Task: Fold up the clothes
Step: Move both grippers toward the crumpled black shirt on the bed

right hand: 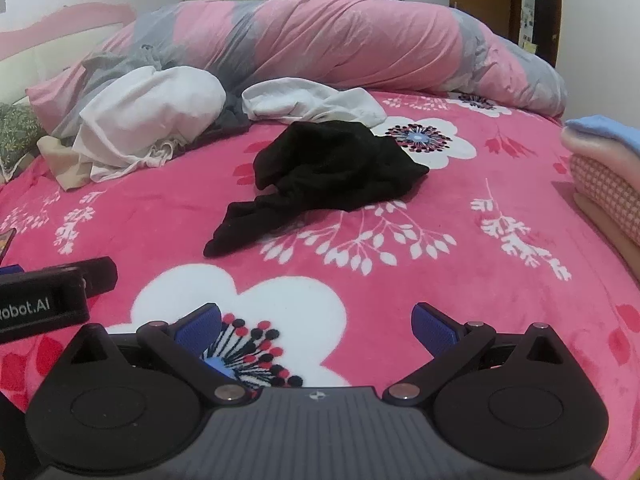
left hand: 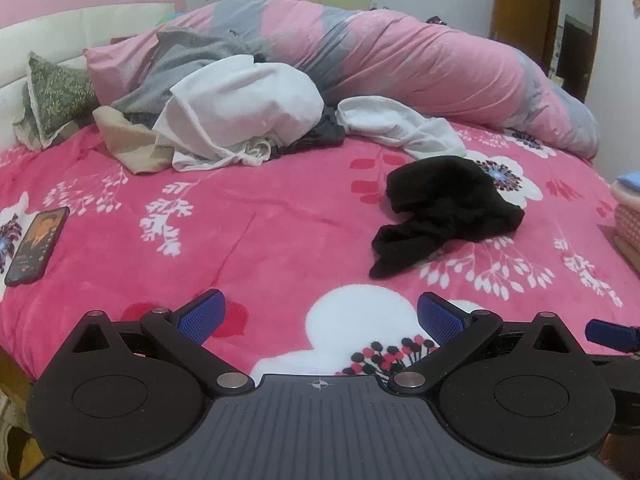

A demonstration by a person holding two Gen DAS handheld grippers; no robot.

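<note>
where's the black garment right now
The black garment lies crumpled on the pink floral blanket, mid-bed in the right wrist view and right of centre in the left wrist view, just in front of a white garment.

Clothes (left hand: 444, 208) on pink floral bed (left hand: 260, 224)

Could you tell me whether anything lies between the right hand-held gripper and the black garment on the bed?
Nothing visible does. The right hand-held gripper is open, and only bare pink blanket lies between it and the black garment. The white clothes sit farther back, to the left.
</note>
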